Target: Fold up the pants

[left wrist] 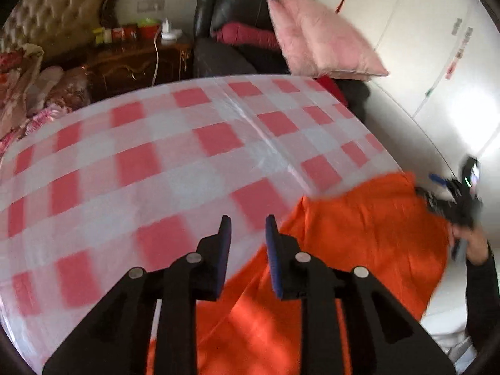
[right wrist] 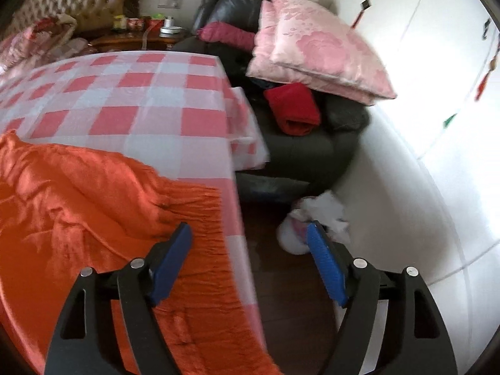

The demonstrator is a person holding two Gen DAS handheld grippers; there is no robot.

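Left wrist view: orange pants (left wrist: 359, 243) lie spread on the near right part of the table, w/ pink-and-white checked cloth (left wrist: 156, 156) under them; fabric runs down toward the bottom edge of the frame, rumpled, w/ a fold line near the middle. Left gripper (left wrist: 248, 222) hovers above the pants' left edge, jaws a little apart, nothing between the blue pads (left wrist: 273, 250). Right gripper (left wrist: 462, 200) shows blurred at the pants' far right edge, held by a hand (left wrist: 472, 243) in a dark sleeve (left wrist: 481, 297); can't tell from here if it touches the cloth. Right wrist view: pants (right wrist: 78, 203) fill the lower left, gathered waistband at the table's right edge, wrinkles across the legs. Right gripper (right wrist: 248, 229) is spread wide, empty; left finger over the waistband, right finger out past the table edge above dark floor (right wrist: 281, 281). Beyond the table: black leather armchair (right wrist: 297, 143) piled w/ pink cushions (right wrist: 322, 53) and a red folded item (right wrist: 293, 109); white cabinet (right wrist: 437, 125) on the right; wooden nightstand (left wrist: 137, 62) and tufted headboard (left wrist: 62, 12) far left.
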